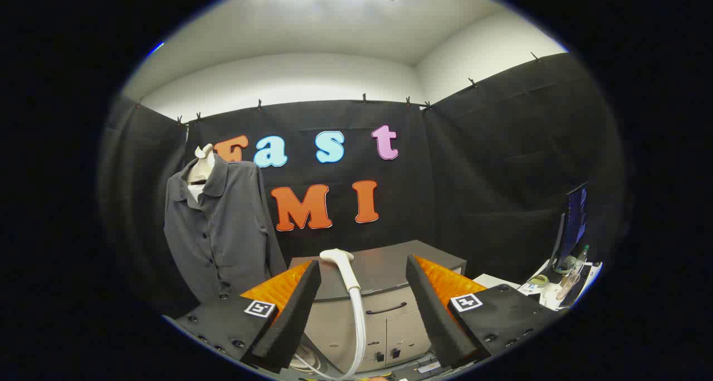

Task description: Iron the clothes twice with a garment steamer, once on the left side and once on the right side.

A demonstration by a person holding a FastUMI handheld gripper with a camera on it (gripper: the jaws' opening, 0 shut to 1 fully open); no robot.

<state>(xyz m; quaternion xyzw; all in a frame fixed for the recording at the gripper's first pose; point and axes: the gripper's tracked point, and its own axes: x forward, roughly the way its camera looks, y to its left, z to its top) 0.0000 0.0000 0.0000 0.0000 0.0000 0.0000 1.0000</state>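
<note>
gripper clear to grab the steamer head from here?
Probably yes. The gripper is open, and the steamer head stands upright just ahead between the fingers, on the grey cabinet. Nothing sits between them. Its hose hangs down below.

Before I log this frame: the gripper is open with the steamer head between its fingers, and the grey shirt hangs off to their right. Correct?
One thing is wrong: the shirt hangs to the left of the fingers, not the right, as the gripper view shows. The rest holds: the gripper is open and the steamer head stands between its fingers, untouched.
</note>
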